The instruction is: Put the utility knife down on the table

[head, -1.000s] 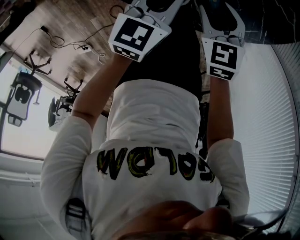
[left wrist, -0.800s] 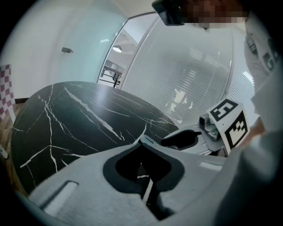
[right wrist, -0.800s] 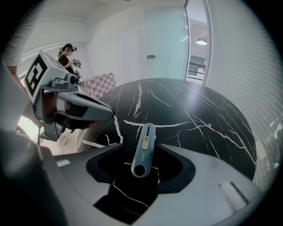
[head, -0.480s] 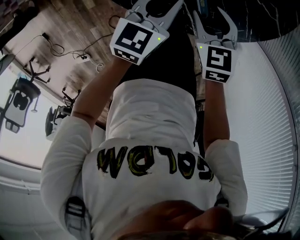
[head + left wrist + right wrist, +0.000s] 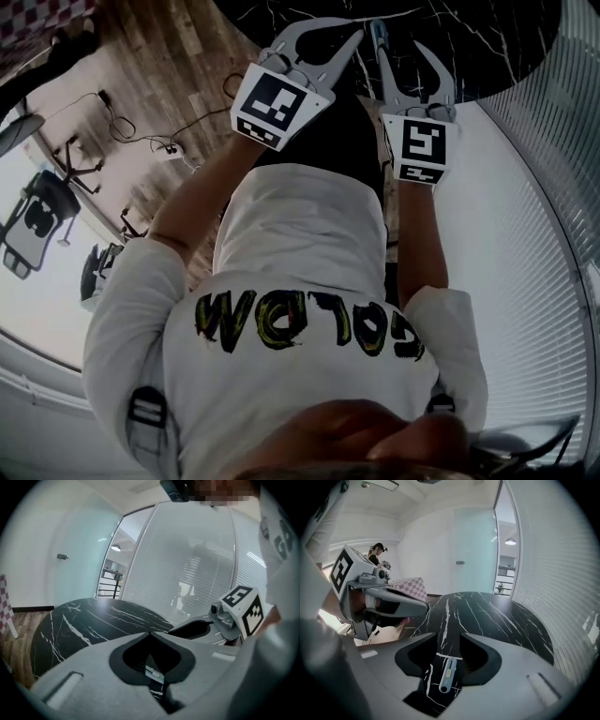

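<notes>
- Two sets of grey two-jaw tongs, one slim grey utility knife [image 5: 446, 674] and one round black marble surface [image 5: 487, 616] veined in white make up the scene.
- The right tongs [image 5: 448, 634] stand partly open with nothing in their hold. Their jaws have just been closing, and the utility knife lies flat on the surface below them, framed in the gap at the lower centre of the right gripper view.
- The left tongs [image 5: 150, 633] are closed tip to tip on nothing, with the surface spreading to the left of them in the left gripper view.
- Two black-and-white marker cubes show in the head view, one on the left tongs [image 5: 281, 105] and one on the right [image 5: 422, 148].
- Beyond the knife the marble runs open to its curved far rim. A white slatted blind wall [image 5: 553, 573] closes the right side, and wooden floor [image 5: 169, 84] lies at the head view's upper left.
- The person's white shirt [image 5: 300, 244] fills the centre of the head view, and the surface is cut off at the top edge.
- A pale sliver shows through the hole behind the left tongs' tips, too little of it to identify.
</notes>
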The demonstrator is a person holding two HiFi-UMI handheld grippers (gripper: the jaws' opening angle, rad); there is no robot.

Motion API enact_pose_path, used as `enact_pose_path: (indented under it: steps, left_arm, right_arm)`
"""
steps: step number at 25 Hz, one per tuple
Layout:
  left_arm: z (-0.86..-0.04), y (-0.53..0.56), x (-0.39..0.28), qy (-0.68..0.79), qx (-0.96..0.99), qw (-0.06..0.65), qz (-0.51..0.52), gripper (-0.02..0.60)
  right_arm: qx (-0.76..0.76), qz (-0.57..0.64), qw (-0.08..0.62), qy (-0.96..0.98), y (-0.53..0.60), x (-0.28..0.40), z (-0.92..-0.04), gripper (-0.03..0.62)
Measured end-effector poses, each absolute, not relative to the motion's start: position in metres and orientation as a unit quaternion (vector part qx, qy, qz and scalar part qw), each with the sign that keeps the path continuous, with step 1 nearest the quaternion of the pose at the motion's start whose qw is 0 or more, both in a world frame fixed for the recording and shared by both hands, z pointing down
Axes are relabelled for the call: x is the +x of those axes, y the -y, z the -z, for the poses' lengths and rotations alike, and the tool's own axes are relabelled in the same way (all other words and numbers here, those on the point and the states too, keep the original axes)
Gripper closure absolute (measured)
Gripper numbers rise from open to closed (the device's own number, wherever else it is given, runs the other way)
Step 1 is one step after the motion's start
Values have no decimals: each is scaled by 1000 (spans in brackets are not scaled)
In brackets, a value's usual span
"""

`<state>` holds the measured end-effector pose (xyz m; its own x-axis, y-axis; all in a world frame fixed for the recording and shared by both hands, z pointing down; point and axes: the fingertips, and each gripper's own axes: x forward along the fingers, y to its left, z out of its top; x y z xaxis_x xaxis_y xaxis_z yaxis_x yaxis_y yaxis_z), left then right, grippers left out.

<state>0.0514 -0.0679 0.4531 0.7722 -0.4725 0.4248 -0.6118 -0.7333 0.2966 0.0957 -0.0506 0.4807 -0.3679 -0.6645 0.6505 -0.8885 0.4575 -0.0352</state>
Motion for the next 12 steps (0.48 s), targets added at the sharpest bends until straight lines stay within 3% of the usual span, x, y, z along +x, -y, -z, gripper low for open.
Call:
enact_pose_path:
  steps: [12]
  left_arm:
    - [-351, 73, 56, 293, 935, 161, -117, 578]
  right_arm:
    - [481, -135, 230, 835, 65, 87, -380, 485]
